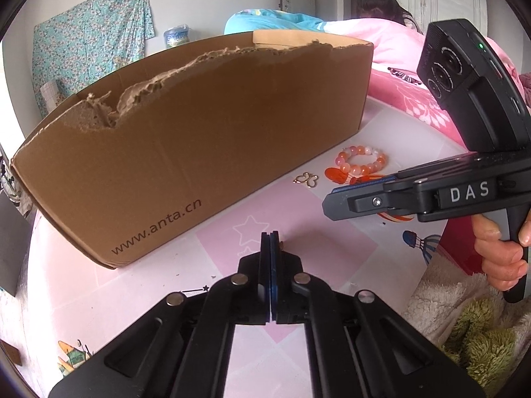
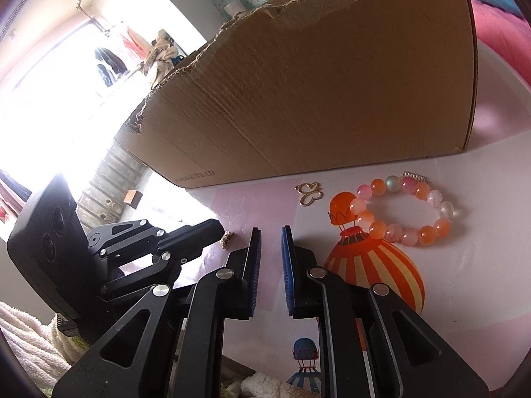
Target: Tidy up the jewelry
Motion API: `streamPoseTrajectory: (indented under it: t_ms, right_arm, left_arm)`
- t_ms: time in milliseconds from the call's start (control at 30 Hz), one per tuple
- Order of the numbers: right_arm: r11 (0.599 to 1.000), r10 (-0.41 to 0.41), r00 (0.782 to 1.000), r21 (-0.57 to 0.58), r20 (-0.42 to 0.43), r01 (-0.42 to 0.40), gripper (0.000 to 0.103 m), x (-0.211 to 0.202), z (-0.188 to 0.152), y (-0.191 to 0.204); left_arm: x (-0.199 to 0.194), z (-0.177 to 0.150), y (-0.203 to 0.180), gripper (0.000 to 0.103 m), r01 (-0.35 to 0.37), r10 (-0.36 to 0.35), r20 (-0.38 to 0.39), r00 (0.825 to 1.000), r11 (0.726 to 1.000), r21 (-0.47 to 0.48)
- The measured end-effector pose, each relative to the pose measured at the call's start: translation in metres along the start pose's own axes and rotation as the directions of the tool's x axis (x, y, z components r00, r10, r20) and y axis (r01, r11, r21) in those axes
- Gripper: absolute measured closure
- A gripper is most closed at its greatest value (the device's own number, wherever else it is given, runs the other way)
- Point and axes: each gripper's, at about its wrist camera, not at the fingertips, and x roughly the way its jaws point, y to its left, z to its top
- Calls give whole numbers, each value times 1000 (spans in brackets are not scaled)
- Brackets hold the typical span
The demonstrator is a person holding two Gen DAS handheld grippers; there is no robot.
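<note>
Bedroom setting: pink bedding (image 1: 391,49) behind the box, a floral cloth (image 1: 89,43) hung on the wall beyond it.

Table (image 1: 298,205): white top with pink squares and hot-air-balloon prints; carries all items below.

Cardboard box (image 1: 199,146): brown, upper edge torn, web address printed low on its near side. Landmark for this entry.

Right gripper (image 2: 271,232): in front of the box, fingers released with a clear gap between the blue pads (image 2: 288,265), nothing between them. Held by a hand (image 1: 497,252) on the handle.

Left gripper (image 1: 270,233): in front of the box, fingers clenched, pads pressed together; whether anything is pinched cannot be told.

Bead bracelet (image 2: 405,210): orange, pink and clear beads, lying flat in front of the box near its right corner, overlapping an orange balloon print.

Gold butterfly charm (image 2: 309,193): flat on the table just in front of the box, beside the bracelet, apart from it.

Small tan ornament (image 2: 227,239): at the left gripper's tip; contact unclear.
</note>
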Motion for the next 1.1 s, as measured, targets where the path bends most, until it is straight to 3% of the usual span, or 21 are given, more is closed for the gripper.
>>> streamPoseTrajectory:
  t_ms: [133,267,600,833,933,1033,1100]
  right_arm:
    - [1000,-12,1000,-24,8,12,88,0,1,6]
    - [986,-65,998,-155,18,67,78,5,2,29]
    - [862,-180,984,-482,-4,156,75,40,-8,80]
    - [808,-216,976,-562,-4,177,75,52,-11,95]
    - [796,-221,975,-580,-17,170,79,56,-10,98]
    - [786,-229,973,-595,-29,167,91,58,-12,102]
    - [788,-229,973,-592,-31,167,92,57,-12,102]
  left_arm:
    - [-5,-2,10,103,-26,25,-18,1000,998,-48]
    - [-6,-7,19,103,-74,70,-49,996,993,-89]
    - [-10,-17,41,102,-106,92,-81,992,977,-186]
    - [-10,-17,43,102,-93,79,-73,994,974,-208]
    - [-11,-18,44,102,-84,71,-69,995,972,-219]
    - [-12,-19,46,102,-78,65,-65,996,970,-229]
    - [-14,-21,48,102,-75,62,-62,996,970,-232]
